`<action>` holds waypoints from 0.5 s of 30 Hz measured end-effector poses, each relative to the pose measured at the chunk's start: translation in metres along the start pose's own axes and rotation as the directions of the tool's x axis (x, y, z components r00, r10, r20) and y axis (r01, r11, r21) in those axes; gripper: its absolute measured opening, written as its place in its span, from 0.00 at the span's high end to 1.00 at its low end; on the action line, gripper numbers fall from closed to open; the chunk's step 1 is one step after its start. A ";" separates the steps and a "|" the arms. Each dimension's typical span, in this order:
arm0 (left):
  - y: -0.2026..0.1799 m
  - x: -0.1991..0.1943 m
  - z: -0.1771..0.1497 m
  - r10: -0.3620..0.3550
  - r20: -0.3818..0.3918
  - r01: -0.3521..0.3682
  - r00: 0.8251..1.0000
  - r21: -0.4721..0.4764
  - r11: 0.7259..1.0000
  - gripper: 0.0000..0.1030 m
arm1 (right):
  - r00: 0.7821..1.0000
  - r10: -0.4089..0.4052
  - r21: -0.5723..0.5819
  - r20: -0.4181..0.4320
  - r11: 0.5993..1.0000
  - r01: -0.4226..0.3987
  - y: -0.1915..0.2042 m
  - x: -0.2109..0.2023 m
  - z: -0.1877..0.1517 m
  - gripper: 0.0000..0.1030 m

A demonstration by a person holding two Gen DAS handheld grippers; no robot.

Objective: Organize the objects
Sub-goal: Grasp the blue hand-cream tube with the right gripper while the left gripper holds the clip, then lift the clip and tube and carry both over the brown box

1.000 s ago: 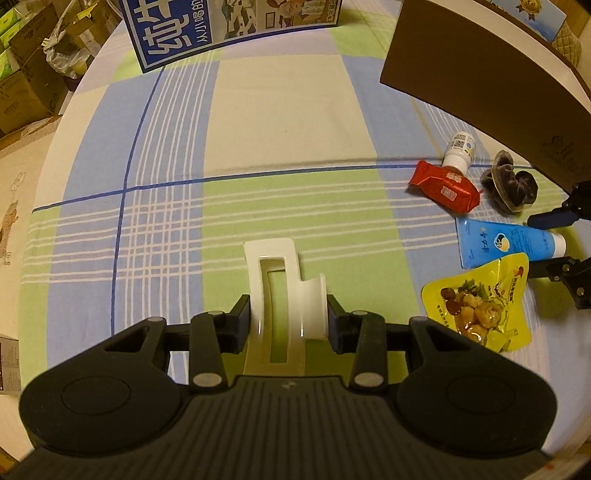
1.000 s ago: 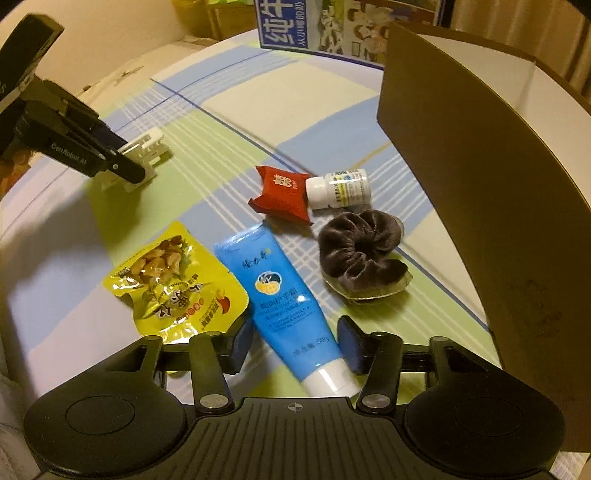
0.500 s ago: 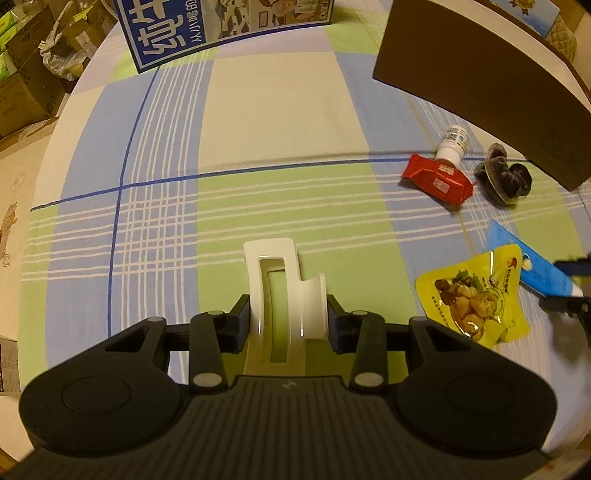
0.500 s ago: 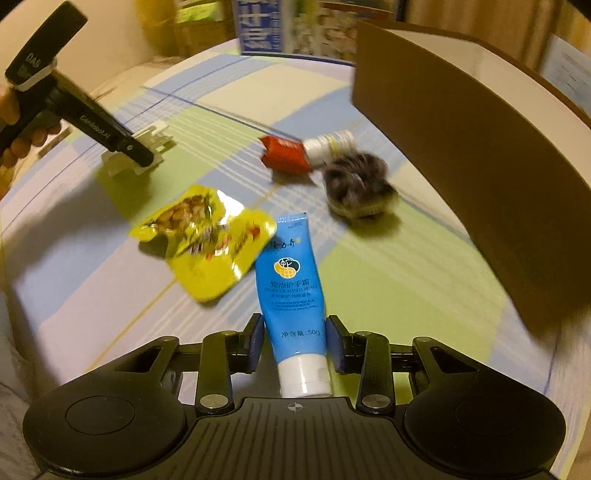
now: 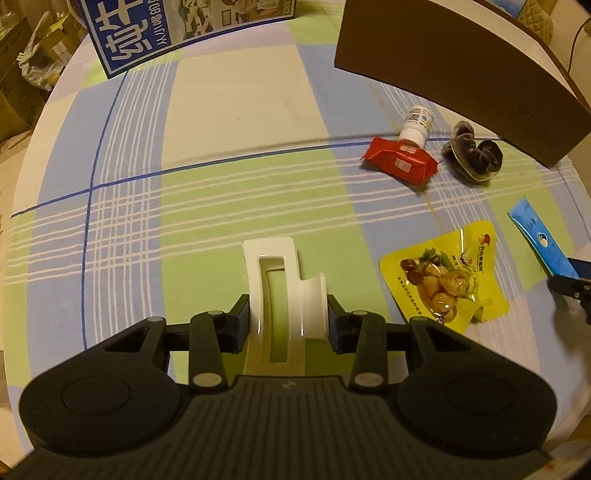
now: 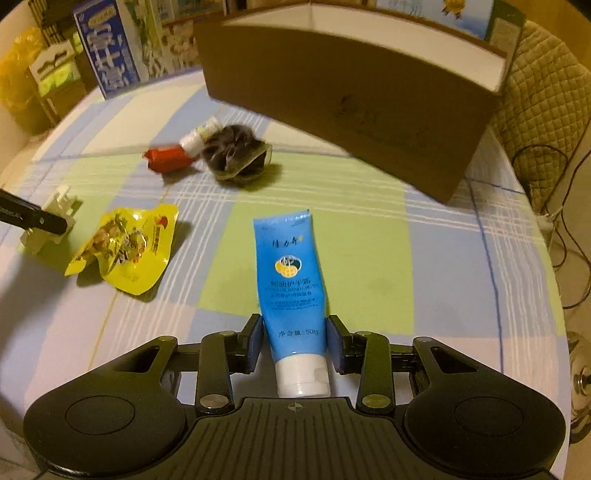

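Note:
My left gripper (image 5: 287,320) is shut on a white plastic clip (image 5: 275,291), held just over the checked cloth. My right gripper (image 6: 294,336) is shut on a blue hand-cream tube (image 6: 290,273), white cap toward the camera, lifted off the table. In the left wrist view the tube (image 5: 537,236) shows at the far right edge. The white clip (image 6: 55,210) and the left gripper's finger appear at the left of the right wrist view. A brown cardboard box (image 6: 351,110) stands open-topped ahead of the tube.
On the cloth lie a yellow snack pouch (image 5: 443,273), a red packet (image 5: 400,162), a small white bottle (image 5: 415,125) and a dark scrunchie (image 5: 474,155). A blue milk carton box (image 5: 177,33) stands at the far edge. A quilted chair (image 6: 543,118) is behind the brown box.
The right gripper has lifted the blue tube and swung right toward the brown box. The left gripper keeps hold of the white clip with only a small shift.

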State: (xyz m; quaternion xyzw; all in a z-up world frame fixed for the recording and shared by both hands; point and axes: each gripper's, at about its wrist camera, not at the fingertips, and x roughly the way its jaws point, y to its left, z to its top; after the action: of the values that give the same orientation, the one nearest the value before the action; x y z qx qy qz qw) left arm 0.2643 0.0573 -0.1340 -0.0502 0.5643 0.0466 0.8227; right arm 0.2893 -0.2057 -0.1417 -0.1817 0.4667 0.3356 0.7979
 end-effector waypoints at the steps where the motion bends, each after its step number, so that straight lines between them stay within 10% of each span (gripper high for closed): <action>1: 0.000 0.000 0.000 -0.001 0.000 0.001 1.000 -0.002 1.000 0.65 | 1.000 -0.012 -0.011 -0.002 1.000 0.012 0.003 0.001 0.001 0.67; 15: -0.001 0.002 0.003 -0.002 0.001 0.002 1.000 -0.006 1.000 0.64 | 0.999 -0.031 0.000 0.008 1.000 0.031 0.007 0.012 0.015 0.67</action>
State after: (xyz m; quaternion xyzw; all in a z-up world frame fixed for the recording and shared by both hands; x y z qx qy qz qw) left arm 0.2676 0.0572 -0.1348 -0.0532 0.5638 0.0473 0.8229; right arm 0.2976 -0.1872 -0.1447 -0.1876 0.4606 0.3241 0.8047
